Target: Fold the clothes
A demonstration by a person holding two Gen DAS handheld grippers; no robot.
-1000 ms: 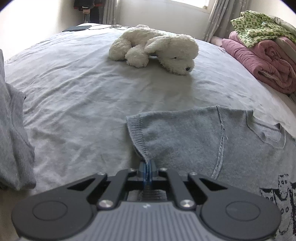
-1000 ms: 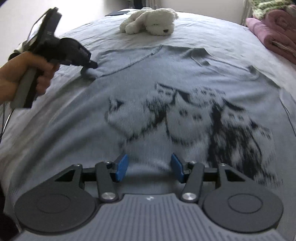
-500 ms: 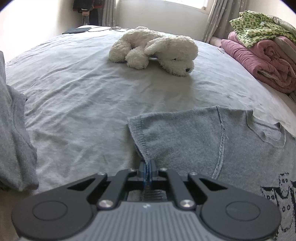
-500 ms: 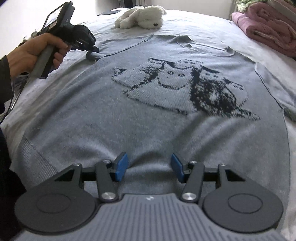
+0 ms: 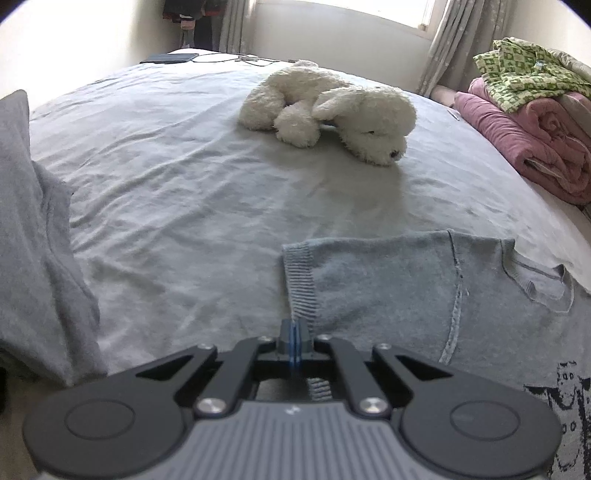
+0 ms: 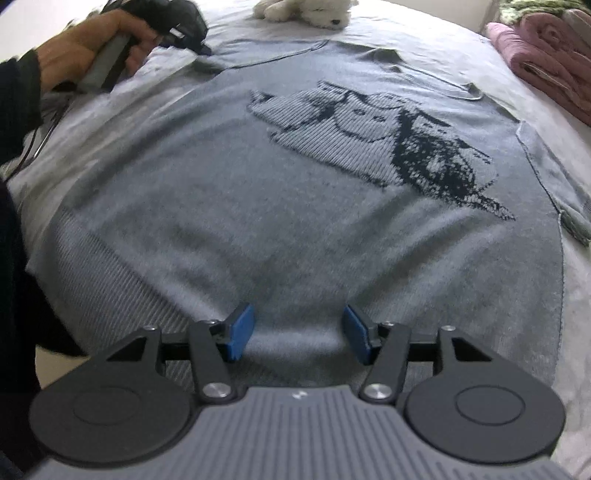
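Where the left wrist looks: left gripper jaws pressed together, pinching the sweater sleeve cuff at 6 o'clock; plush dog at 12 on the bed.
Right wrist: right gripper jaws spread over the sweater hem, which lies flat; hand at 10 o'clock.
Writing: none readable.

I get soft daylight from the window at 12 o'clock, blown out; fisheye bends the edges, and the hand at 10 o'clock smears.
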